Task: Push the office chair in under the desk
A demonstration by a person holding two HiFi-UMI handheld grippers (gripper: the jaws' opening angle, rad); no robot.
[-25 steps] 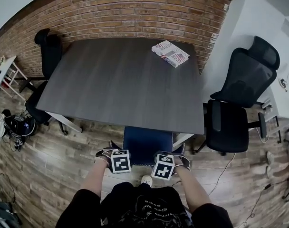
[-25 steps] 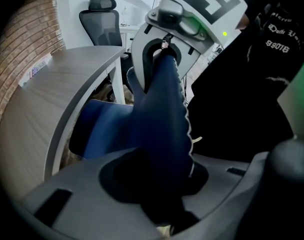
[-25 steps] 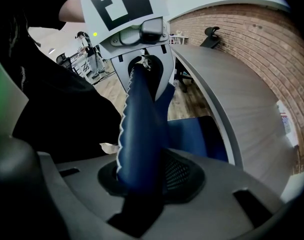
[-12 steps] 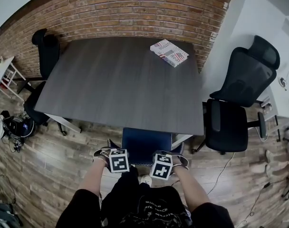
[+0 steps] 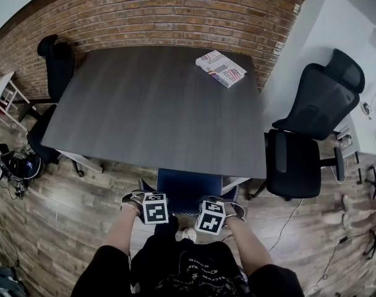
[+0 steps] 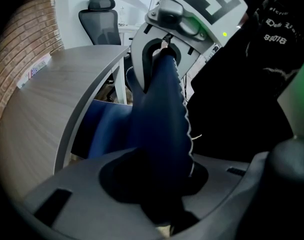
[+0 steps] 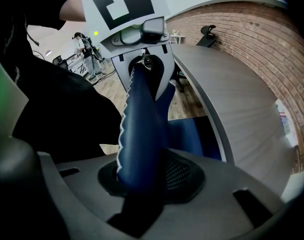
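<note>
A brick wall (image 5: 175,11) and a wood-plank floor (image 5: 83,221) frame a large grey desk (image 5: 157,104) that fills the middle of the head view. A black mesh chair (image 5: 311,129) stands off the desk's right side and another black chair (image 5: 55,67) sits at its far left corner; neither is being handled. The task's own blue office chair (image 5: 189,189) is at the near edge of the desk, straight in front of the person, with part of its seat already under the tabletop and its backrest (image 6: 159,109) still out on the person's side. The push looks well along but not finished, since the visible seat and the back remain clear of the desk edge, so a short further shove forward seems to be what is left. The left gripper (image 6: 157,181) is clamped on the top edge of the backrest, the stitched blue fabric running up between its jaws, and the right gripper (image 7: 142,174) pinches the same edge just beside it. A printed packet (image 5: 221,68) lies flat near the desk's far right corner. The only container is a dark bag (image 5: 18,163) on the floor at left, and its contents cannot be made out.
</note>
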